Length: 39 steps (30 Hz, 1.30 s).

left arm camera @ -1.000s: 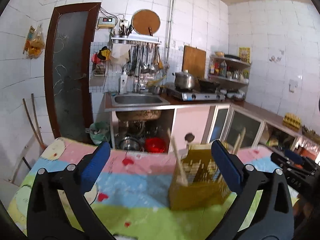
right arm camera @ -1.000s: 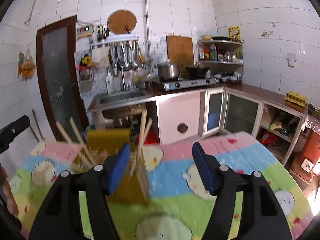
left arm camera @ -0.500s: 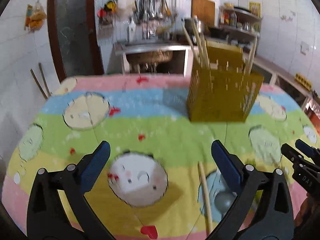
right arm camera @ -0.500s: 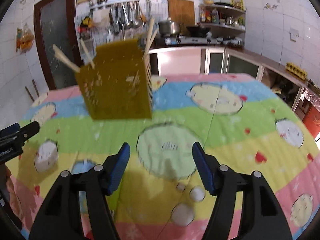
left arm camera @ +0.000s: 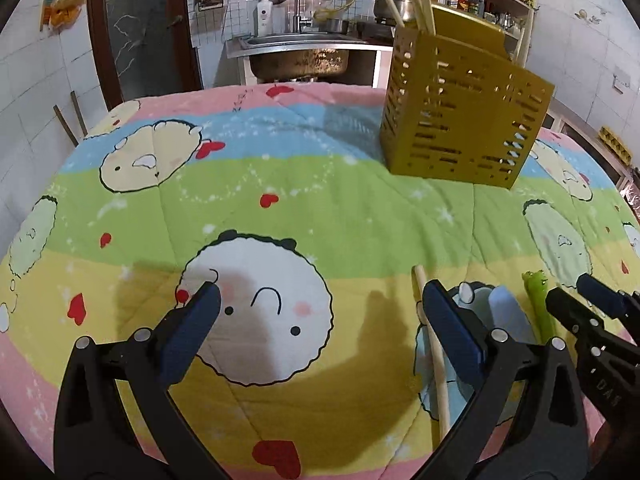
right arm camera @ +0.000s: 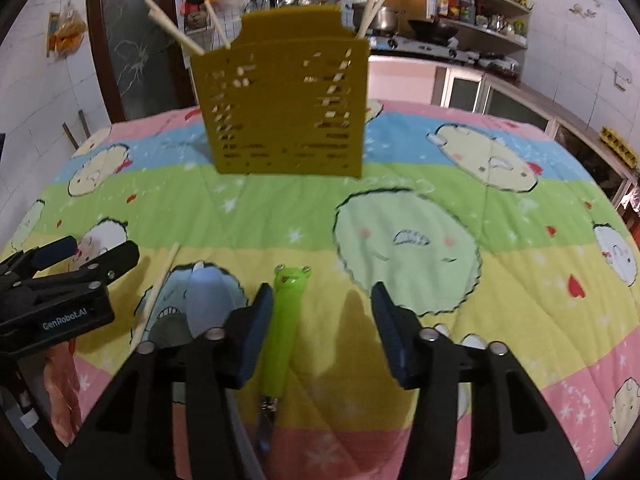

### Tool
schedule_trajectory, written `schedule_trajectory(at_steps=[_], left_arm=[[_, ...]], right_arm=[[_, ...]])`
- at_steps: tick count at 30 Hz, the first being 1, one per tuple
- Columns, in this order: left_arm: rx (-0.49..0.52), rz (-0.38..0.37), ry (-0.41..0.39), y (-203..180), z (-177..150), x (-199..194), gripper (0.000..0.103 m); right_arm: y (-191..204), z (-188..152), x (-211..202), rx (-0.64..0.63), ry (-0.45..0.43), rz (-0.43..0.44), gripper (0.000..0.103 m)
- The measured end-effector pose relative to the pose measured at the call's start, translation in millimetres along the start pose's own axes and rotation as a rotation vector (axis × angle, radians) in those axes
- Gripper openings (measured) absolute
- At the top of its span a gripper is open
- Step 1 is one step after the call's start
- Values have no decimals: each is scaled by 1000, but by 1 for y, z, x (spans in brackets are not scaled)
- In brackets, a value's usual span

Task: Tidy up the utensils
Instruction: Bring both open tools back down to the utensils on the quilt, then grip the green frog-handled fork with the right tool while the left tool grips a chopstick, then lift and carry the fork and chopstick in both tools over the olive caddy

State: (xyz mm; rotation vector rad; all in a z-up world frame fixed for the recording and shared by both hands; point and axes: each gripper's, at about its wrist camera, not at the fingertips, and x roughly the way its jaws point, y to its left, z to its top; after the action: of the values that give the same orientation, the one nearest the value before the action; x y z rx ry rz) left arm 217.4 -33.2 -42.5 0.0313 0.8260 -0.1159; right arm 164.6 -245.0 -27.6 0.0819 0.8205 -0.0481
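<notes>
On the near part of the cartoon-print quilt [right arm camera: 420, 208] lie the loose utensils: a frog-handled green utensil [right arm camera: 282, 320], a pale blue spoon [right arm camera: 206, 300] just beside it, and a single wooden chopstick [right arm camera: 154, 300] on the far side of the spoon. Farther back on the quilt stands the yellow slotted utensil holder [right arm camera: 284, 108], upright, with several chopsticks already leaning out of its top.

The right gripper [right arm camera: 318, 328] hangs low over the frog-handled utensil. Its jaws are closing, but the handle sits against the inner side of the left pad rather than squarely between the two, and neither pad visibly presses on it. The left gripper [left arm camera: 316, 332] hovers with its jaws wide apart and nothing between them; the chopstick lies under its right finger.

The step in hand looks like the pick-up of the green utensil. The next move probably calls for shifting the right gripper slightly so the handle is centred, closing firmly, then lifting and carrying it to the holder.
</notes>
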Motion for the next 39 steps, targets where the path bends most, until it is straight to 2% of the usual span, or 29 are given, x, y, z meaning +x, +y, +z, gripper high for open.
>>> schedule_trajectory(at_steps=[3, 5, 7, 8, 12, 16, 18, 21, 25, 27, 31, 39], left_arm=[[4, 0, 7, -1, -1, 2, 98], [-1, -2, 8, -1, -1, 2, 98], [-11, -8, 14, -1, -1, 3, 98], [-18, -14, 19, -1, -1, 3, 98], [-27, -33, 25, -6, -1, 3, 98], [11, -30, 21, -18, -3, 2, 96], [35, -42, 26, -25, -3, 2, 92], [55, -74, 56, -36, -5, 4, 83], [82, -102, 108, -49, -8, 9, 59], [81, -90, 115, -53, -8, 10, 55], [43, -118, 140, -49, -4, 13, 27], [18, -125, 172, -47, 5, 22, 6]], right_arm=[[5, -1, 7, -5, 24, 7, 41], [10, 0, 11, -24, 42, -3, 35], [13, 1, 17, -33, 61, -7, 21], [13, 1, 19, -32, 65, -4, 19], [4, 2, 14, -10, 57, 12, 17], [-16, 2, 10, 19, 54, -4, 17], [-27, 1, 9, 26, 58, -26, 17], [-38, -1, 8, 38, 58, -31, 17], [-42, -4, 8, 42, 52, -25, 17], [-42, -5, 9, 42, 51, -24, 17], [-44, -4, 10, 49, 51, -13, 17], [-47, 2, 16, 67, 72, 0, 17]])
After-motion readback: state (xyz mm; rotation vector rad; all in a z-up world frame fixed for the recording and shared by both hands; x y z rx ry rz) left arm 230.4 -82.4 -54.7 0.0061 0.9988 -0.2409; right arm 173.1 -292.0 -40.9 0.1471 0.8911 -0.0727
